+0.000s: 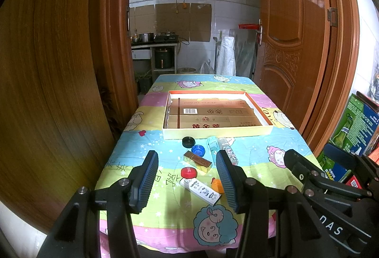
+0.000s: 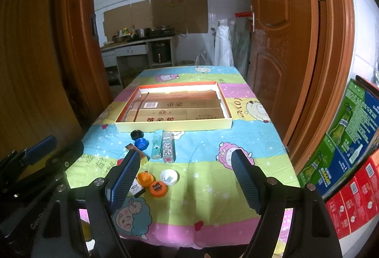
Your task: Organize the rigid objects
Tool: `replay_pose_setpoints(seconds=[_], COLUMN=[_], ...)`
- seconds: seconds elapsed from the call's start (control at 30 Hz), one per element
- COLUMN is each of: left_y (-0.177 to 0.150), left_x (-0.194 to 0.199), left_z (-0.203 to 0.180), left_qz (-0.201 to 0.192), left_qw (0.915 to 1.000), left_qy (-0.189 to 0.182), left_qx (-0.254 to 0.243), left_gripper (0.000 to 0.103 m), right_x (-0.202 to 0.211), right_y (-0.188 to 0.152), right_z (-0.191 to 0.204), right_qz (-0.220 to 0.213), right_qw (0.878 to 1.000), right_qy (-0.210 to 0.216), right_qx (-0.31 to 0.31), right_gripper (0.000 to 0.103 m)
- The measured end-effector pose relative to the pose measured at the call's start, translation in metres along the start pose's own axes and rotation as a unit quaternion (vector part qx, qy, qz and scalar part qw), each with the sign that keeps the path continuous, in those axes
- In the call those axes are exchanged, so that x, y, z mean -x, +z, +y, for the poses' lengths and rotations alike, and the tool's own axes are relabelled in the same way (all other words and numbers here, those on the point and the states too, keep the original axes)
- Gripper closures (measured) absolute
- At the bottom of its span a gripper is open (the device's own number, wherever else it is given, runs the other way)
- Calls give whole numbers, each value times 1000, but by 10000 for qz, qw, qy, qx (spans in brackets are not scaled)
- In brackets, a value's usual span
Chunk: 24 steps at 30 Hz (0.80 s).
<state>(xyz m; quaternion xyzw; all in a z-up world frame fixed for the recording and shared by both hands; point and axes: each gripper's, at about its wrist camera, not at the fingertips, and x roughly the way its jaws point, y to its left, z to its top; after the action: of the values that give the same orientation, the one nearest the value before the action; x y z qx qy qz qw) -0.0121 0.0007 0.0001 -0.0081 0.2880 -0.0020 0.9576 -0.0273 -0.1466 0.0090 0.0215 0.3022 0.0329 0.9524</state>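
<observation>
On the table's cartoon-print cloth (image 1: 132, 139) a shallow cardboard tray (image 1: 218, 132) lies toward the far end, lined with flattened carton and holding none of the loose pieces; everything to be sorted sits between its near wall and the table's near edge. The left gripper (image 1: 187, 176) hovers above the near edge with its jaws wide apart and nothing between the pads, and the right gripper (image 2: 186, 177) hangs beside it, equally spread and empty. Directly ahead of the left gripper, framed by its two fingers, lie a white printed box (image 1: 201, 188) with a red cap (image 1: 188, 172) at its far end, and beyond them a gold box (image 1: 197, 161), a blue cap (image 1: 198, 149) and a black cap (image 1: 188, 141) close to the tray's near wall. The white box's long axis runs diagonally, from near-right to far-left across the gripper's line, so the jaws would probably need a slight turn to close across its narrow sides. The right gripper sits closer to an orange lid (image 2: 158, 189), an orange cap (image 2: 145, 178) and a white cap (image 2: 169, 176), all just inside its left finger, with a teal box (image 2: 157, 144) and a clear patterned case (image 2: 167, 146) lying side by side farther on, their long axes pointing toward the tray. The white box appears the left hand's nearest target.
</observation>
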Motion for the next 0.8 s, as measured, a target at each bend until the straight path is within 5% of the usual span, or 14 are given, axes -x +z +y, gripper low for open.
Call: replay_pose_setpoints(seconds=[0.8], left_y=[0], left_x=[0], left_z=[0], left_qz=[4], left_qw=[10000], left_qy=[-1], left_qx=[-8], left_gripper=[52], right_x=[-2], right_y=[-2], right_z=[2], right_qz=[27], right_qw=[10000], right_qy=[8], right_qx=[-6], right_gripper=[22])
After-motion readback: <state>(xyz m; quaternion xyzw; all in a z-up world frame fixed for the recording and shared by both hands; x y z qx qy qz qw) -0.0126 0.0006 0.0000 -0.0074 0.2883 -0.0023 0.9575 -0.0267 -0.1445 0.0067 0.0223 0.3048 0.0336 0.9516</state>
